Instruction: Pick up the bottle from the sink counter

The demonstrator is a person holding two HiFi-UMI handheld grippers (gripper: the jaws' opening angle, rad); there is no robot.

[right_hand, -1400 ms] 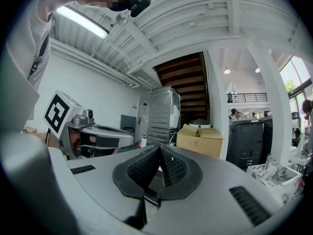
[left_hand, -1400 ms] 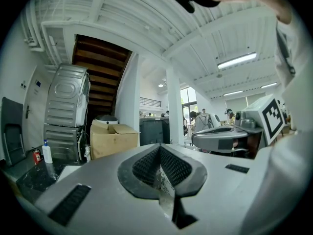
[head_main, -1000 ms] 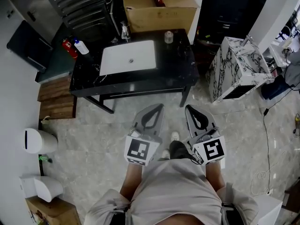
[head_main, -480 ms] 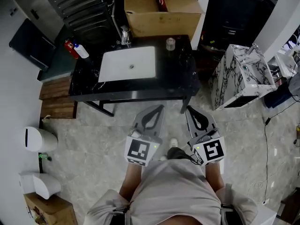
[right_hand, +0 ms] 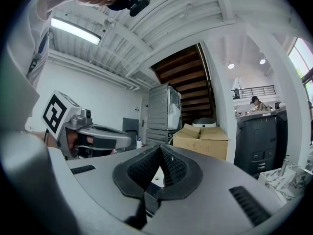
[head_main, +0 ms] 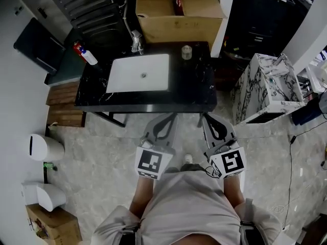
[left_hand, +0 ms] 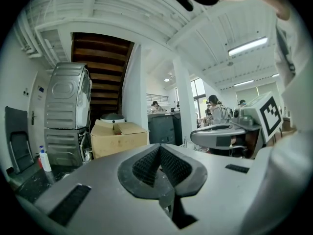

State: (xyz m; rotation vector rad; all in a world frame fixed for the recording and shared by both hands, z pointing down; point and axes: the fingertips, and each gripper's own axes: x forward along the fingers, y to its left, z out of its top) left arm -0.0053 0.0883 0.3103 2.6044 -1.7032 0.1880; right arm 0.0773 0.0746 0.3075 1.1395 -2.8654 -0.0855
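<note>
The white plastic bottle with a blue cap [head_main: 88, 56] stands upright at the far left corner of the black marble surface [head_main: 189, 86]. A red canister [head_main: 77, 47] stands just beside it on the outer side. From the left claw's own view the bottle [left_hand: 45, 159] shows small at the left edge, in front of a stack of grey metal machines [left_hand: 66, 111].

Set into the same top is a white rectangular basin [head_main: 138, 73] with a chrome tap [head_main: 136, 41] behind it. A small clear jar [head_main: 187, 52] sits on its own near the back edge, to the right of the basin. A large brown cardboard box [head_main: 179, 11] stands behind the surface, and a white marbled cabinet [head_main: 265, 86] stands off to its right.

The person stands on the near side on the grey stone floor [head_main: 97, 152], well apart from the bottle. The left claw [head_main: 168, 119] is pressed together with nothing between its ribbed black pads [left_hand: 146, 164]. The right claw [head_main: 208, 120] is likewise pressed together and empty. Both point toward the surface's near edge, side by side, touching nothing.
</note>
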